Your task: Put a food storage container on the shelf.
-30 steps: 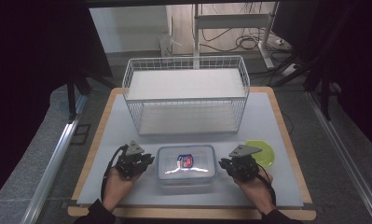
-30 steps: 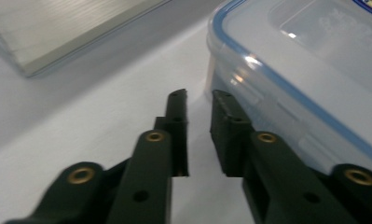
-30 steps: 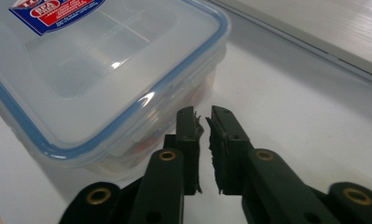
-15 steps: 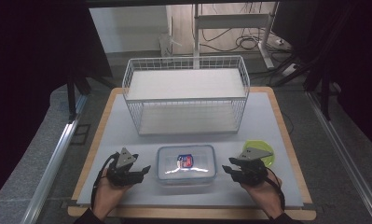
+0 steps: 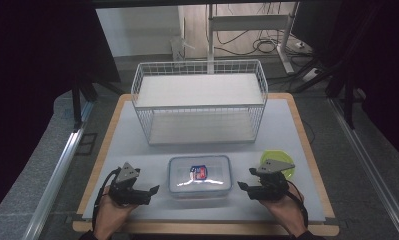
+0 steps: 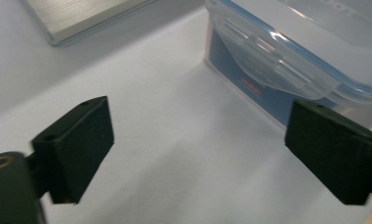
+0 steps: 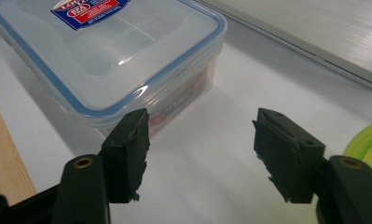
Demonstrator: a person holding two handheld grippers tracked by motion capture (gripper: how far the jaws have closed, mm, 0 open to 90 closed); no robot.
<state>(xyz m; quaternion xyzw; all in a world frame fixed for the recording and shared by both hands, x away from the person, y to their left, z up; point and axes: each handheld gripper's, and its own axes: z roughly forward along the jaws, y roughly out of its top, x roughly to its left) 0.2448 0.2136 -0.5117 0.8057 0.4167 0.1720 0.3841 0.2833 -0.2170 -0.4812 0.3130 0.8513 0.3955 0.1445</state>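
A clear lidded food container (image 5: 199,175) with a blue seal and a red-and-blue label lies near the table's front edge. My left gripper (image 5: 153,191) sits a short way off its left end, pointing at it. Its jaws have just been opening and stand wide over bare table, with the container's side latch (image 6: 267,56) ahead of them (image 6: 202,154). My right gripper (image 5: 244,186) is just off the container's right end. Its jaws have also just been opening, and nothing lies between them (image 7: 202,151). The container's corner (image 7: 127,60) is in front of the left jaw.
A white wire basket (image 5: 199,100) stands behind the container, its base plate (image 7: 323,37) showing in the right gripper view. A lime-green round lid (image 5: 286,161) lies beside the right gripper. The wooden table edge (image 5: 207,227) runs close under both hands.
Both grippers were shut at the container's ends and have since opened. The left one has drawn back to the left, away from the container. The right one has barely shifted.
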